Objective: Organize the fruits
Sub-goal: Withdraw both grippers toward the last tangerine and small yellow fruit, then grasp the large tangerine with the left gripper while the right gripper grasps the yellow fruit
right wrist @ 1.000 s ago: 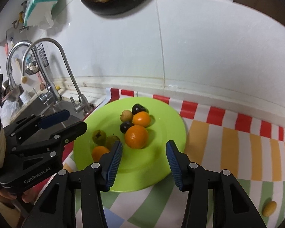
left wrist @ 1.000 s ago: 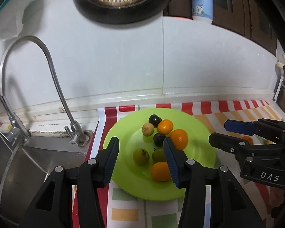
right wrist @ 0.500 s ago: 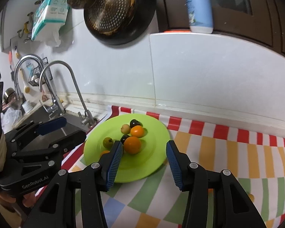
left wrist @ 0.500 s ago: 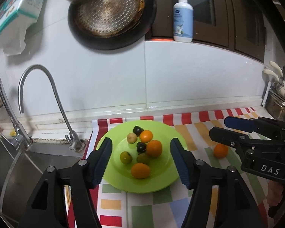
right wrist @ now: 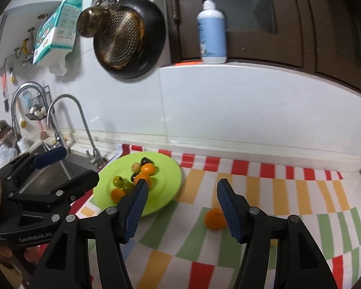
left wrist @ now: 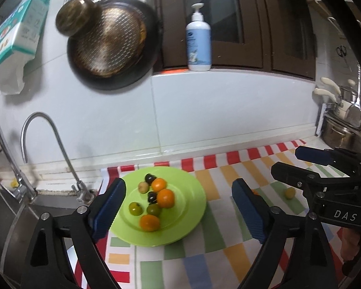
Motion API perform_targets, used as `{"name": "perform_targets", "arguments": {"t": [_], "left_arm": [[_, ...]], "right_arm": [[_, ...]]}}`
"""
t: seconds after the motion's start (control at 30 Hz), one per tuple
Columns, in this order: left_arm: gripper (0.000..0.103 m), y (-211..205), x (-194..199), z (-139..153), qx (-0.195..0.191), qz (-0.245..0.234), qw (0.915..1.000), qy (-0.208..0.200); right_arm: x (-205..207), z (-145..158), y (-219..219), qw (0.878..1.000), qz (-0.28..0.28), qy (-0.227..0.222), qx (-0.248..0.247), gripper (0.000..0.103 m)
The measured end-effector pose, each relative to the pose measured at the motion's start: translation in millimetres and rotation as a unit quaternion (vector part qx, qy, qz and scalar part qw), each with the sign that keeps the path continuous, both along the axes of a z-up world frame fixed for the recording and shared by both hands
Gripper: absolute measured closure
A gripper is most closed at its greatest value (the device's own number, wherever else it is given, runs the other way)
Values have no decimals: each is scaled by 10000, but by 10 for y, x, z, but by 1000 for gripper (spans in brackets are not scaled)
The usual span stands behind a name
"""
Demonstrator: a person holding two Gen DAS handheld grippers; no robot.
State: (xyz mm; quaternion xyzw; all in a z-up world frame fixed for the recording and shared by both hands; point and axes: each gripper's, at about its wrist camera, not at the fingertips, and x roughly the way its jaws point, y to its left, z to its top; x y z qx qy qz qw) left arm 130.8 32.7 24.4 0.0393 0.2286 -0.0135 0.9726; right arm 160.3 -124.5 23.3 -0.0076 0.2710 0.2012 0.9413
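Note:
A green plate (left wrist: 192,207) on a striped cloth holds several small fruits: oranges (left wrist: 165,198), green ones and dark ones. It also shows in the right wrist view (right wrist: 168,180). A loose orange (right wrist: 214,219) lies on the cloth right of the plate, just left of my right gripper's right finger. A small yellow fruit (left wrist: 289,192) lies further right. My left gripper (left wrist: 178,209) is open and empty, held back above the plate. My right gripper (right wrist: 181,207) is open and empty, above the cloth near the loose orange.
A sink (left wrist: 12,216) with a curved tap (left wrist: 48,144) lies left of the plate. A dark pan (left wrist: 113,45) hangs on the tiled wall. A lotion bottle (left wrist: 198,38) stands on a ledge. Pots (left wrist: 341,125) stand at the far right.
Both grippers have pulled back and up from the plate, so more of the counter shows. The loose orange and yellow fruit have come into view.

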Motion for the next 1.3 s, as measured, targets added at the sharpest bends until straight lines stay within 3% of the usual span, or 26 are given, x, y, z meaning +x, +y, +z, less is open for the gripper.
{"name": "perform_targets", "arguments": {"t": [0.13,0.63,1.3], "left_arm": [[6,-137,-8,-1,42,-149,9998,-81],[4,-641,205,-118,199,-832,9963,-120],[8,-995,683,-706,345,-1480,9863,639]], "right_arm": [[-58,12,-161,9998,-217,-45,-31,36],[-126,-109,-740,9934,-1090,-47,-368,36],[186,-659,-1036,9865,-1430,617,-514,36]]}}
